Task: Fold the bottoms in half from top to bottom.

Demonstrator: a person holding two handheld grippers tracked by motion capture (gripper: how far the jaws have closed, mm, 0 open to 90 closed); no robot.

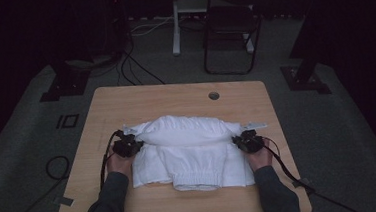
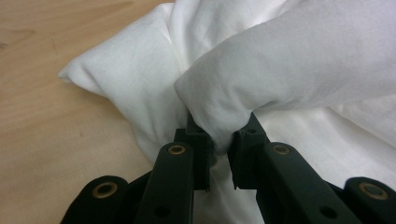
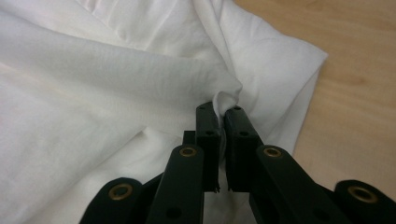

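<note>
1. White garment (image 1: 189, 151) lies mid-desk (image 1: 125, 103), slightly toward the person's side – soft cotton-like cloth, wrinkled, plain white with no print.
2. Far part of it is lifted and rolled into a puffy fold (image 1: 185, 130) spanning left to right; below it the flat layers show a ribbed, gathered hem (image 1: 196, 178) at the near edge.
3. Left gripper (image 1: 127, 145) – jaws clamped on a bunched end of the fold; in the left gripper view the cloth (image 2: 243, 93) bulges out above the pads.
4. Right gripper (image 1: 248, 141) – jaws pressed nearly together on a thin pinch of fabric (image 3: 224, 100) at the fold's other end.
5. Both grippers sit at the garment's side edges, low over the desk, hands behind them.
6. A round cable hole (image 1: 214, 95) sits in the desk's far side.
7. No readable label or writing on the cloth.
</note>
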